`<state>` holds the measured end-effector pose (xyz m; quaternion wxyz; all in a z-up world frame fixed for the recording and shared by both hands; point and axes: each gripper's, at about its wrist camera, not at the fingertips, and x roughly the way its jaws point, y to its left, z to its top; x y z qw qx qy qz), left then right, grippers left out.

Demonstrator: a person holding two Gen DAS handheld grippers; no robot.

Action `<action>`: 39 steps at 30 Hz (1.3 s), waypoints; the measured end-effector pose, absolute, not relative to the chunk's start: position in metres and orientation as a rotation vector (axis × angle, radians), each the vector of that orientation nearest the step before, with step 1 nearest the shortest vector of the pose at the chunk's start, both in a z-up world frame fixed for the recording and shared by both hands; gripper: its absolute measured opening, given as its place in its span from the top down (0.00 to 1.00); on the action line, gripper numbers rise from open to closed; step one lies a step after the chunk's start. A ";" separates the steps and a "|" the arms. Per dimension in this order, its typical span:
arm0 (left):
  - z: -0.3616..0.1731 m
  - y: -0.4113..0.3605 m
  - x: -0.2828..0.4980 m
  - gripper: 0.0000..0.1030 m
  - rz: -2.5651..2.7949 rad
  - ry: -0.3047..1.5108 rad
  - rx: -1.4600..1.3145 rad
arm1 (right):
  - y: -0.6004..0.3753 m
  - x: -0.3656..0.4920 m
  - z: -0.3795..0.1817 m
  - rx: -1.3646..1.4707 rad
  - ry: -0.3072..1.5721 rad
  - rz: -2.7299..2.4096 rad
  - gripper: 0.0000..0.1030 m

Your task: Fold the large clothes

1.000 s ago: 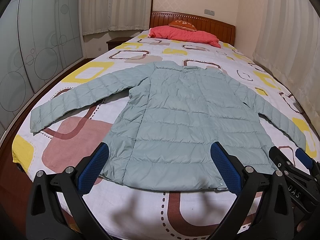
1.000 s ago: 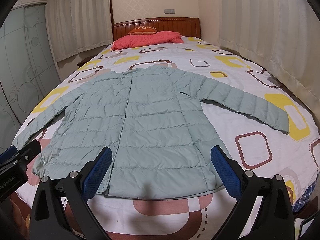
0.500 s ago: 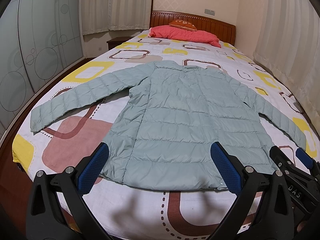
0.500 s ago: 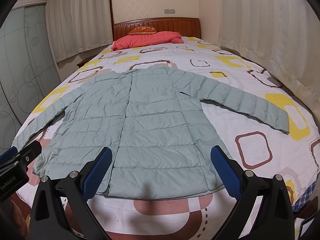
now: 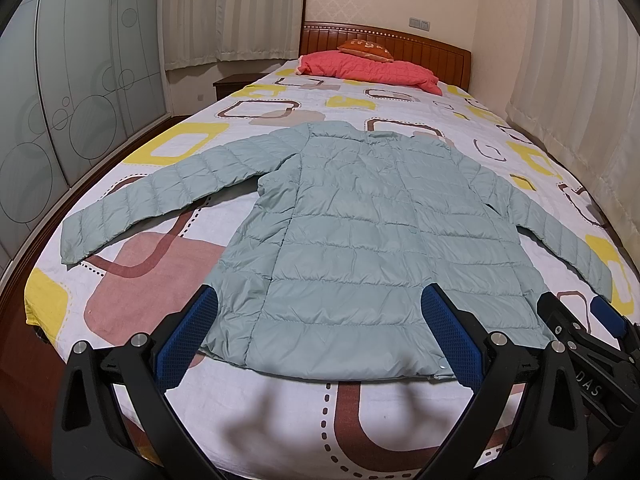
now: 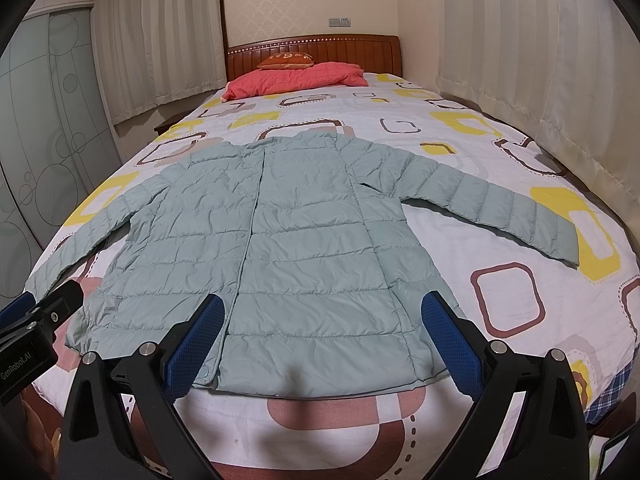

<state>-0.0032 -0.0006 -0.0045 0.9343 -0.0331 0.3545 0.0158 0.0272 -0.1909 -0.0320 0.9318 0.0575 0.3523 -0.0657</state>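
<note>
A pale green quilted jacket [image 5: 372, 232] [image 6: 288, 240] lies flat on the bed, front up, collar toward the headboard and both sleeves spread out to the sides. Its hem runs along the near end of the bed. My left gripper [image 5: 320, 328] hangs open above the hem, nothing between its blue pads. Just as wide open, my right gripper [image 6: 322, 330] hovers over the hem's right half, holding nothing. Each gripper shows in the other's view: the right one [image 5: 580, 328] at the left view's right edge, the left one [image 6: 36, 312] at the right view's left edge.
The bed [image 5: 280, 412] has a white cover with yellow and brown squares. A red quilt [image 5: 372, 70] and an orange pillow [image 5: 364, 46] lie by the wooden headboard [image 6: 312, 50]. Curtains line both sides; a glass wardrobe [image 5: 60, 100] stands left.
</note>
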 end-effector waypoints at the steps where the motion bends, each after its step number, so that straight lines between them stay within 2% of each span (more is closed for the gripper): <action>1: -0.004 -0.001 -0.003 0.02 0.033 0.725 -0.068 | -0.191 0.027 -0.032 0.118 0.721 -0.135 0.05; 13: -0.004 -0.001 -0.003 0.02 0.034 0.727 -0.069 | -0.191 0.027 -0.033 0.121 0.722 -0.134 0.05; 22: -0.022 0.032 0.015 0.02 0.096 0.758 -0.152 | -0.215 0.041 -0.041 0.182 0.729 -0.150 0.05; 29: -0.044 0.093 0.059 0.02 0.291 0.775 -0.220 | -0.280 0.066 -0.052 0.312 0.710 -0.245 0.05; 39: -0.098 0.179 0.105 0.02 0.577 0.837 -0.308 | -0.425 0.092 -0.099 0.678 0.690 -0.424 0.05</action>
